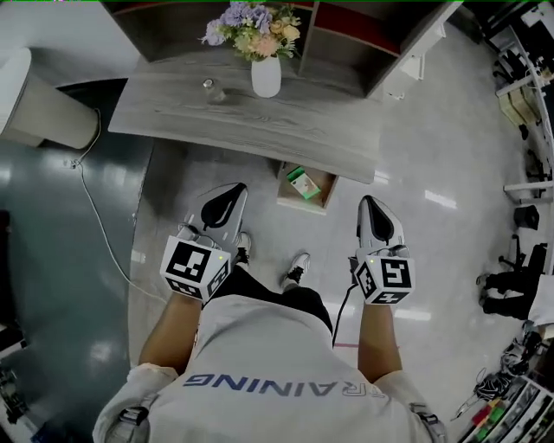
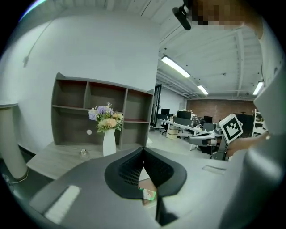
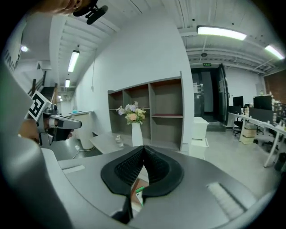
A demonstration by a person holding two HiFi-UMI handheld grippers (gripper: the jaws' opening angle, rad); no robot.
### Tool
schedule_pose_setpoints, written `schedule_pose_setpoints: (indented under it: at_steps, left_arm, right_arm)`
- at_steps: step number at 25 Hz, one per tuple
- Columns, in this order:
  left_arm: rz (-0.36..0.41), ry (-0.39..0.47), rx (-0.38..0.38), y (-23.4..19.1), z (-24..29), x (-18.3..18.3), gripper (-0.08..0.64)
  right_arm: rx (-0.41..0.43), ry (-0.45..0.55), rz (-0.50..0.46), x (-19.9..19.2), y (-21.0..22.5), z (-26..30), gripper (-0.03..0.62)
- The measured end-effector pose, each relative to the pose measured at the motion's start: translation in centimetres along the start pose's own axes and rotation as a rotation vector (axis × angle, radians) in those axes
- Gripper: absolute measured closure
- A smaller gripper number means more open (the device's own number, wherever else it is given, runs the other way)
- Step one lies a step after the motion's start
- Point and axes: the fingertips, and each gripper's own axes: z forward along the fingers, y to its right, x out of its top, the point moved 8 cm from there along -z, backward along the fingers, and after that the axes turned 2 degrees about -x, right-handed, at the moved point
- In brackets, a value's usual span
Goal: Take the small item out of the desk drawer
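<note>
While I stand facing the grey tabletop [image 1: 260, 121], my left gripper [image 1: 232, 190] and right gripper [image 1: 368, 202] hover above the floor. Each has its jaws pressed together with nothing between them. Ahead of them, the drawer [image 1: 294, 205] stands pulled out from under the tabletop's near edge. The small green-and-white box [image 1: 303, 183] lies inside it, its print too small to read. On the tabletop a white vase [image 1: 266, 76] holds flowers [image 1: 255, 26]. Across my shirt [image 1: 260, 346] the letters "RAINING" show.
</note>
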Motion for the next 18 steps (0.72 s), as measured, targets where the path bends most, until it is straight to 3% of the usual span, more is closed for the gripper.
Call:
schedule_pose_setpoints:
  at_steps: [4, 7, 16, 18]
  left_arm:
    - [-0.065, -0.014, 0.122, 1.5, -1.0, -1.7, 0.561]
    - [-0.084, -0.035, 0.157, 2.3, -1.6, -3.0, 0.561]
    - [-0.139, -0.047, 0.172, 2.0, -0.9, -7.1, 0.561]
    - [-0.155, -0.056, 0.185, 1.5, -0.9, -8.5, 0.561]
  right_arm:
    - [0.074, -0.063, -0.026, -2.3, 2.9, 1.1, 0.577]
    - [0.117, -0.123, -0.071, -4.1, 2.6, 2.1, 0.57]
    - [0.12, -0.388, -0.286, -13.3, -0.6, 8.4, 0.316]
    - [0.102, -0.424, -0.323, -15.7, -1.5, 10.4, 0.297]
